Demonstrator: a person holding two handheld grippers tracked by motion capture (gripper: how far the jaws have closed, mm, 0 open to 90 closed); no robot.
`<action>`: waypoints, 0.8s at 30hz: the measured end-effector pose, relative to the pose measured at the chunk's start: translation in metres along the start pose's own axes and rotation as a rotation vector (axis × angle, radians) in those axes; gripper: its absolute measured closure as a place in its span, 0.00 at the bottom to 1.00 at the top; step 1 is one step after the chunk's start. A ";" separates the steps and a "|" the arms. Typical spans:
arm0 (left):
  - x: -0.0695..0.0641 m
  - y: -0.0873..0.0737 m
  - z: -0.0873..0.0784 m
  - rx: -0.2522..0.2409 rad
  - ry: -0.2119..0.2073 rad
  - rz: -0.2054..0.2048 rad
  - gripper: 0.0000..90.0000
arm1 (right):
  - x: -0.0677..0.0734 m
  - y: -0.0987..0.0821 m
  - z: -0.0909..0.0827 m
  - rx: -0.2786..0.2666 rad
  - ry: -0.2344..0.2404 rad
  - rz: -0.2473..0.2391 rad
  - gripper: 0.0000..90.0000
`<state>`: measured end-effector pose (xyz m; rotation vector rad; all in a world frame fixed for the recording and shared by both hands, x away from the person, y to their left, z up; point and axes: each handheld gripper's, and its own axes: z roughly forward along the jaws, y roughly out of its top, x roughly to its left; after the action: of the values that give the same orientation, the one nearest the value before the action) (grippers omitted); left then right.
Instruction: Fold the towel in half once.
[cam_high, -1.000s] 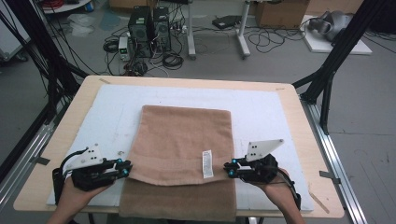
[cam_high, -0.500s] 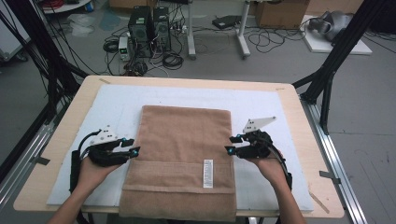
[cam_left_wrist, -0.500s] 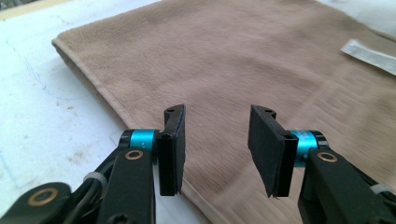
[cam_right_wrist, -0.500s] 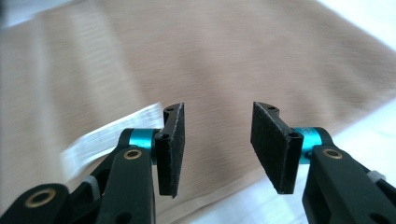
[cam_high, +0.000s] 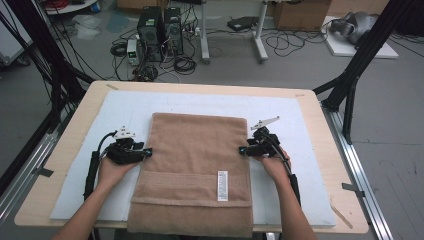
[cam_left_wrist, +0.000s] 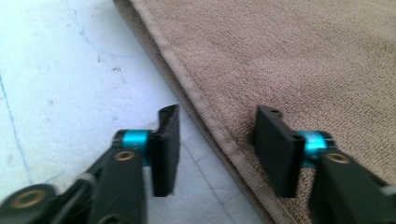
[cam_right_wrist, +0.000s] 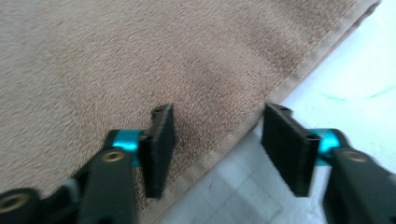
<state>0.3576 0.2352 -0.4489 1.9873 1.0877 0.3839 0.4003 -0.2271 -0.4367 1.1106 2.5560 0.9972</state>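
With the brown towel (cam_high: 197, 165) flat on the bench, one long edge running between each pair of parted, empty jaws, both just widened, lower your left tongs (cam_high: 148, 151) and right tongs (cam_high: 241, 149) evenly, then pinch both 2 hems together.

The high view is looking forward and down from above the near edge of the tabletop (cam_high: 310, 107), taking in all four of its edges and the floor beyond the far edge. The left gripper view is riding on the left gripper (cam_high: 148, 152) and looking closely along its jaws at the left hem of the towel (cam_left_wrist: 201, 107). The right gripper view is riding on the right gripper (cam_high: 241, 150) and facing the towel's right hem at equally close range. All three views are sharing the towel and the white mat (cam_high: 135, 102) beneath it.
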 end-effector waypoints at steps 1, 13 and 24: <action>0.000 0.000 0.001 -0.004 -0.008 -0.009 0.73 | 0.001 0.001 0.001 -0.001 0.002 -0.016 0.62; 0.008 0.016 0.015 -0.028 0.019 -0.079 0.94 | -0.009 0.018 0.006 0.012 0.019 -0.034 0.90; 0.021 0.048 0.035 -0.053 0.065 -0.101 0.94 | -0.036 0.048 0.009 -0.013 -0.047 0.008 0.89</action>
<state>0.4171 0.2205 -0.4356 1.8765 1.2021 0.4217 0.4572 -0.2239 -0.4162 1.1277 2.5064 0.9762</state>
